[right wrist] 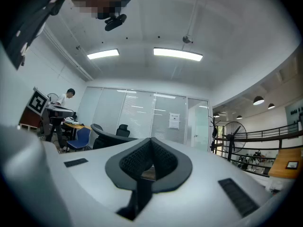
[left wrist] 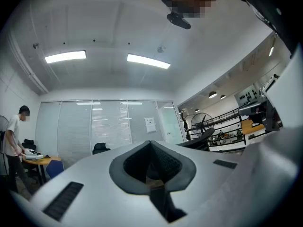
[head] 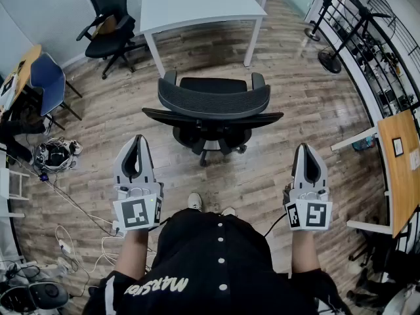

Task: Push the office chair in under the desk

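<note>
A black mesh office chair (head: pixel 211 110) stands on the wood floor, its back toward me and its seat facing the white desk (head: pixel 197 5) beyond it. There is a gap of floor between chair and desk. My left gripper (head: pixel 136 140) is held below the chair's left side, shut and holding nothing. My right gripper (head: pixel 308 148) is held lower right of the chair, also shut and holding nothing. Neither touches the chair. The chair's back edge (right wrist: pixel 102 134) shows left in the right gripper view and also at the right, chair back (left wrist: pixel 208 135), in the left gripper view.
A second black chair (head: pixel 108 18) sits far left of the desk. A blue chair (head: pixel 47 77) and cables (head: pixel 56 156) lie at the left. A wooden table (head: pixel 401 169) and a fan (head: pixel 351 18) stand at the right. A person (left wrist: pixel 12 136) stands far left.
</note>
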### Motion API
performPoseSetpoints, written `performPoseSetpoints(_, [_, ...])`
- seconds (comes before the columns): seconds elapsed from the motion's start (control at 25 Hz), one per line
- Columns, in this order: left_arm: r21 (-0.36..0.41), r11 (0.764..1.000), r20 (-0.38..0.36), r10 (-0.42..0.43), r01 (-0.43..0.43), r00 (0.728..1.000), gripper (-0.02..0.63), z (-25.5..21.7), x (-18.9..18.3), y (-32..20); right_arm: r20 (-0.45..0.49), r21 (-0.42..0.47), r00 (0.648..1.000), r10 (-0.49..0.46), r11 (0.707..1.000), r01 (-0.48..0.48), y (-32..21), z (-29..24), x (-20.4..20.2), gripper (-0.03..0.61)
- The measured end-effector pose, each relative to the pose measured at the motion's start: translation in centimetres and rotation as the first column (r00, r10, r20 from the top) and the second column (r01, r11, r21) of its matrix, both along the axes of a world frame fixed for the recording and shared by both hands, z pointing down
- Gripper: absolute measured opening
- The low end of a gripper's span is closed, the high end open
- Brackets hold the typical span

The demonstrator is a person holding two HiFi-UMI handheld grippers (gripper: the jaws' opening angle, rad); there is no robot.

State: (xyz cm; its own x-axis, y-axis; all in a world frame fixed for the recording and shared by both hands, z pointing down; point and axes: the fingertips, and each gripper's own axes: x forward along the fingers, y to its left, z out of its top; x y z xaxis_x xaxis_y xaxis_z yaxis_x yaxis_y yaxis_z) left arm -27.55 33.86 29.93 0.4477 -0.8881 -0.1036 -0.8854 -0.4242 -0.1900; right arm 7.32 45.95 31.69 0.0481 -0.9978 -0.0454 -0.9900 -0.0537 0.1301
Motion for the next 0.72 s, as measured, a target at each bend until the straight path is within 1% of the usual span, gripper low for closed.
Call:
performPoseSetpoints(0.24, [-0.014,1.000,-0.002,0.012,-0.012,1.000,0.017,0.05,0.51,-0.42,0.013,0.002,1.000,-0.003,1.000,0.003,-0.27,-0.31,0.12,0.028])
performPoseSetpoints(0.32, [-0.027,1.000,-0.005,0.012,-0.012,1.000,0.017,0.35,0.76,-0.51,0.042,0.024,0.999,-0.005,1.000,0.004,-0.09,-0.40,0.33,0.028])
performPoseSetpoints(0.44, [-0.019,1.000,0.007,0.012,-0.012,1.000,0.017,0.60,0.80,-0.59,0.091,0.055,0.996,-0.020,0.998,0.015,0.03,-0.55,0.47,0.028])
performPoseSetpoints(0.56, [-0.030,0.999,0.001,0.020,-0.020,1.000,0.017,0.80,0.92,-0.67,0.082,0.053,0.997,-0.018,0.999,0.013,-0.08,-0.57,0.43,0.028])
performPoseSetpoints(0.72, [-0.020,0.999,0.009,0.026,-0.026,1.000,0.018,0.70,0.81,-0.91,0.060,0.042,0.998,-0.002,0.999,0.000,-0.24,-0.70,0.49,0.028])
